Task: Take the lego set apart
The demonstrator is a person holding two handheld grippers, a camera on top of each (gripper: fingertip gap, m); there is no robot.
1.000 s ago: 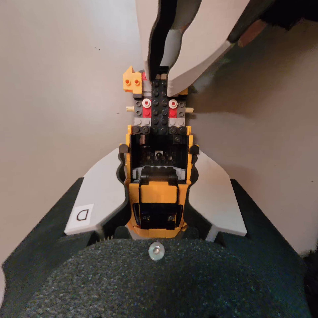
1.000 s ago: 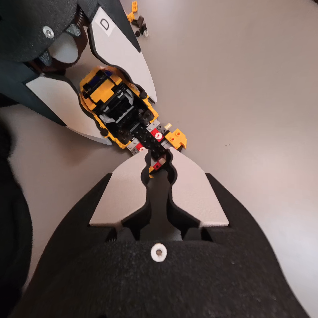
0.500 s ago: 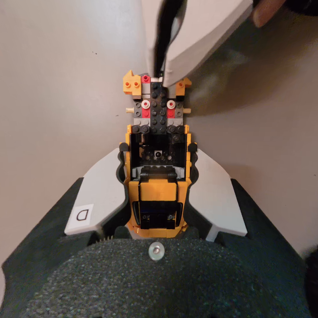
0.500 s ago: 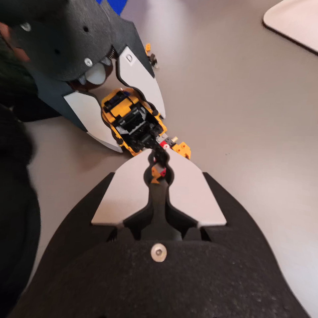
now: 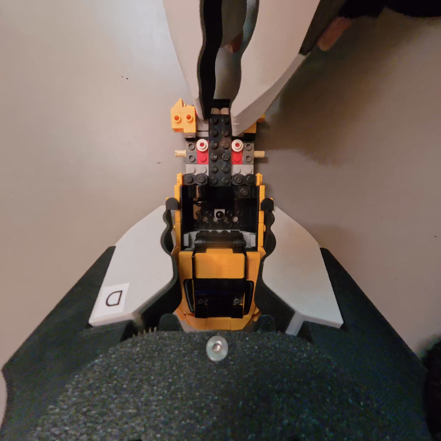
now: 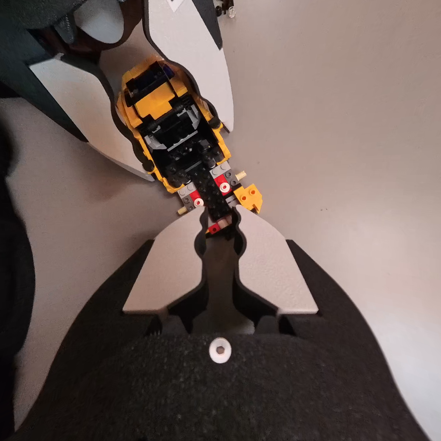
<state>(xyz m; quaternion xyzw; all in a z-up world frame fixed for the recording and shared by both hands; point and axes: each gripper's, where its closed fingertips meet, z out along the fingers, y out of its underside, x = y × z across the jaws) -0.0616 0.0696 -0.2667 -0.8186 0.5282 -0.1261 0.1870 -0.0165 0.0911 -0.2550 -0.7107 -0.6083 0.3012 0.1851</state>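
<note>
Two grippers on one yellow lego car (image 5: 218,238), left gripper (image 5: 218,210) squeezing its yellow body, right gripper (image 6: 218,212) pinching the black studded strip (image 6: 210,191), grey table (image 6: 334,119) underneath.

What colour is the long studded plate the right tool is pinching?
Black. The long studded plate runs down the lego car's middle; the left wrist view shows it best.

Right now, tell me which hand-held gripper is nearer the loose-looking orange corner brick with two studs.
Right. The right hand-held gripper pinches the black plate beside that orange corner brick; the left hand-held gripper clamps the car's far end.
</note>
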